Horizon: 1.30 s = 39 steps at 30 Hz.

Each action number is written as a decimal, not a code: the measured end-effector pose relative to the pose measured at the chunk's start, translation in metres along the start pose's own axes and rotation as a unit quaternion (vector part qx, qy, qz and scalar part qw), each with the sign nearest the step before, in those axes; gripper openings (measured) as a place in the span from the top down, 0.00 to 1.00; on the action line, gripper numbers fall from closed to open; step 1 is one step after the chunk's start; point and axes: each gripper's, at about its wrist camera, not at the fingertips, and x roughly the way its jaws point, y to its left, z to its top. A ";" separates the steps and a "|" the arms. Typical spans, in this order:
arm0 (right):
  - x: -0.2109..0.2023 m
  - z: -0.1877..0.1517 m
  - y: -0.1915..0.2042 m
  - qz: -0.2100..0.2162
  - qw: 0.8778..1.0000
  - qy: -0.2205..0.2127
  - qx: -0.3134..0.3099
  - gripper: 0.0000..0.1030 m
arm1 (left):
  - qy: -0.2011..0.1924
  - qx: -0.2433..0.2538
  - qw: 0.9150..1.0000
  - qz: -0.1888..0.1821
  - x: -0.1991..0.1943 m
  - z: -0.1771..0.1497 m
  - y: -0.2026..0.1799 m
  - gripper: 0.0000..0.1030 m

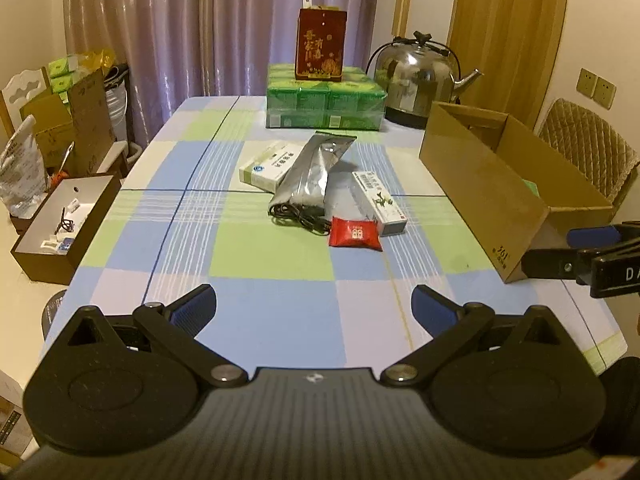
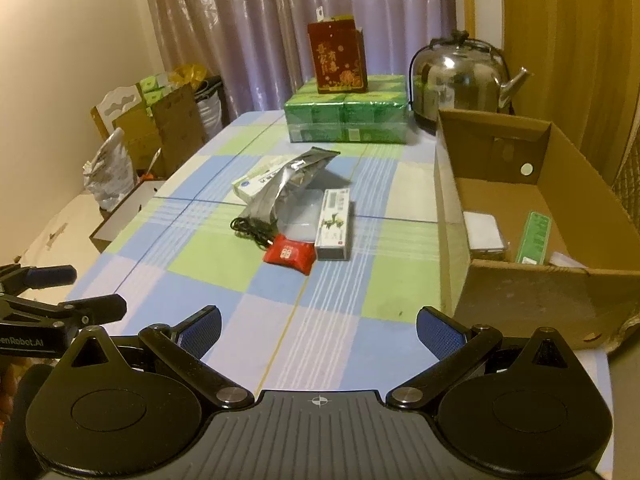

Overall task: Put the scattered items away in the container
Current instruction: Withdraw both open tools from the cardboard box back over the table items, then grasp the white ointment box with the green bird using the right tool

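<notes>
Approach step: my left gripper (image 1: 314,306) and right gripper (image 2: 318,328) hang spread, empty. Red packet (image 2: 289,255) at twelve o'clock probably goes next into the cardboard box (image 2: 448,216).

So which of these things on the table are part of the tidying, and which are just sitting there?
Part of the job: cardboard box, red packet, silver pouch, black cable, two small cartons.

Just lying about: kettle, green packs, red gift box.

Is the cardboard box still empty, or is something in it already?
Not empty. The right wrist view shows the cardboard box holding a white flat item and a green packet.
</notes>
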 end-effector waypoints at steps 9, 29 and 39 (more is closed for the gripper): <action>0.024 0.010 -0.002 0.003 1.000 0.001 0.001 0.02 | 0.012 0.016 1.000 -0.011 0.028 -0.001 -0.003 0.01; 0.152 0.066 -0.021 -0.001 1.000 0.017 -0.007 0.24 | 0.030 0.037 0.998 -0.045 0.157 0.027 -0.017 0.02; 0.216 0.076 -0.037 0.012 0.998 0.067 -0.009 0.42 | 0.043 0.057 0.996 -0.050 0.198 0.028 -0.024 0.02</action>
